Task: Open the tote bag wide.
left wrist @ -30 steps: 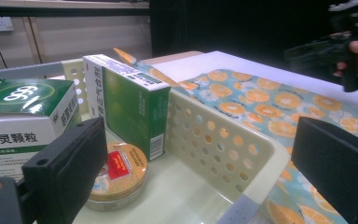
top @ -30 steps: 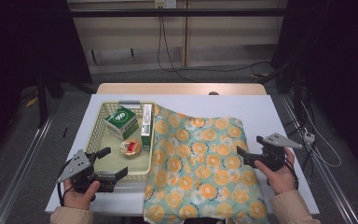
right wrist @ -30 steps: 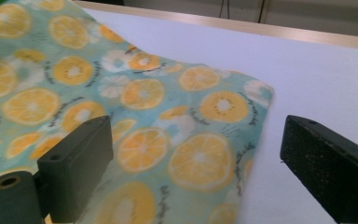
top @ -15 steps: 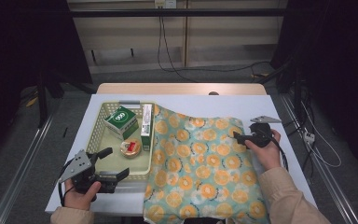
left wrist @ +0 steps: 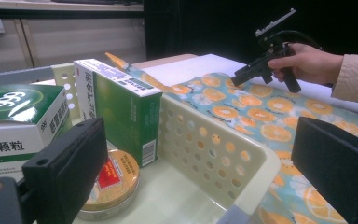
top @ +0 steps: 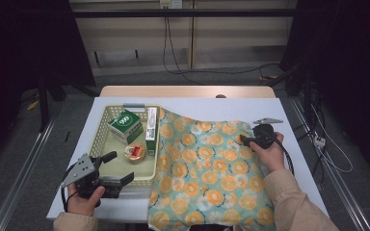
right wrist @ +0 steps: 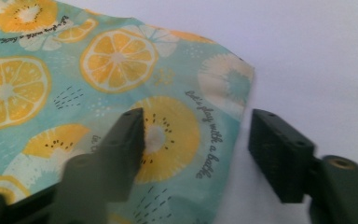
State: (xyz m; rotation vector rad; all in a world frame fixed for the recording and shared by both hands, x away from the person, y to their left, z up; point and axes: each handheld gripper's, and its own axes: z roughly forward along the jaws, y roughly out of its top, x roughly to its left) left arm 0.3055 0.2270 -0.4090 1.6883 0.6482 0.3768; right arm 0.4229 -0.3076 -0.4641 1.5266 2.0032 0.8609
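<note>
Cloth [top: 207, 178]: teal fabric w/ orange-slice print, spread flat on white table [top: 279, 108], centre to 5 o'clock in high view. Near edge runs off table front; bottom cut by frame. Left edge laps up on basket's right wall, so that rim is partly hidden.

Right gripper [top: 246, 140]: at cloth's far-right corner, approx 3 o'clock in high view. Jaws have just been closing; half-wide, straddling cloth edge – one jaw over the fabric, other over bare table. Pads not pressing; whether the tips touch the cloth can't be told. Fingers [right wrist: 126, 140] blurred in right gripper view.

Left gripper [top: 118, 171]: 7 o'clock, at basket's near rim. Jaws wide, nothing betw. them. Tips cut off in left gripper view.

Basket [top: 103, 126]: cream, perforated, approx 9 o'clock. Holds:
- green/white box [top: 125, 125], lettering partly hidden behind the jaw in left gripper view
- tall green box [top: 151, 131], on edge vs right wall
- round tin [top: 136, 153], red label, text too small to read.
</note>
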